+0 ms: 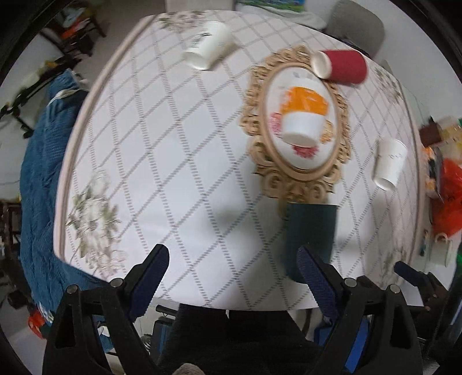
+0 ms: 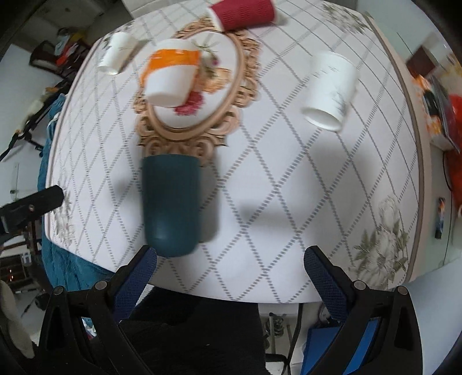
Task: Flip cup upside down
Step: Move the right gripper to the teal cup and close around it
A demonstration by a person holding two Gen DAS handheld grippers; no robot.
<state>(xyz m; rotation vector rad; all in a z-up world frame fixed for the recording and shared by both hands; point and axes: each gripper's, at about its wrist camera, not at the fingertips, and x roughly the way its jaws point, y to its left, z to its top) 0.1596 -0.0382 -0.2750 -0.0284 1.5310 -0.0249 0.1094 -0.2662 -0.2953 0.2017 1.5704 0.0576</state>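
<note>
Dark green cup (image 2: 170,207) stood upside down on the table (image 2: 288,202), free of both my claws.

My right claw (image 2: 231,256) hung above the table with its blue pads spread wide and nothing between them; the green cup sat just ahead of its left finger, closed base up, its rim down on the cloth as far as the blur let me judge. My left claw (image 1: 234,259) was likewise open and empty, with the green cup just beyond its right finger. Farther ahead of both claws lay an ornate oval tray (image 2: 231,115) carrying an upturned orange-and-white cup (image 2: 170,78); a red cup (image 2: 242,13) stood at the tray's far end, and two white paper cups (image 2: 329,89) stood base up, one to each side.
</note>
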